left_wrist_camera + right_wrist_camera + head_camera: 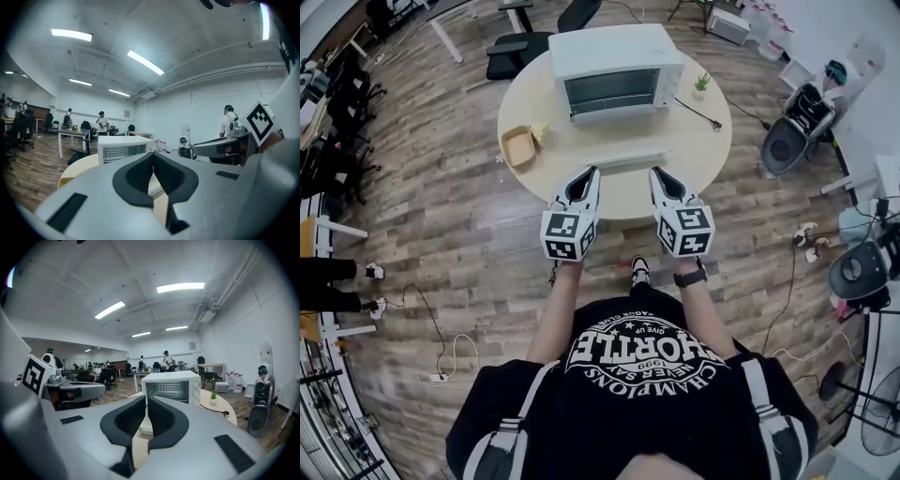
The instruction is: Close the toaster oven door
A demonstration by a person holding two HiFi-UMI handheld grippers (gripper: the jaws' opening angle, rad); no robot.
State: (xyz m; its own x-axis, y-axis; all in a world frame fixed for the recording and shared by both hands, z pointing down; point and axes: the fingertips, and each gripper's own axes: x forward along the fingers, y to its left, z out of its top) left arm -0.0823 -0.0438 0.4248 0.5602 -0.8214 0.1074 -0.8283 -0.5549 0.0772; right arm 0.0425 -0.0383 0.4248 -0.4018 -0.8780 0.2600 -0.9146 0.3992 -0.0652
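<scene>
I hold my left claw (588, 172) pressed together and my right claw (660, 172) parted a slit, empty, both near the open door (623, 159) of the toaster oven (614, 66).

From where I stand I count one round bench (712, 141). On it are one white toaster oven (616, 70) with one door (623, 159), one small potted plant (701, 84), one tan tray (518, 146) and one black cable (698, 112). There are two grippers, the left gripper (589, 173) and the right gripper (658, 173), with two jaws apiece.
</scene>
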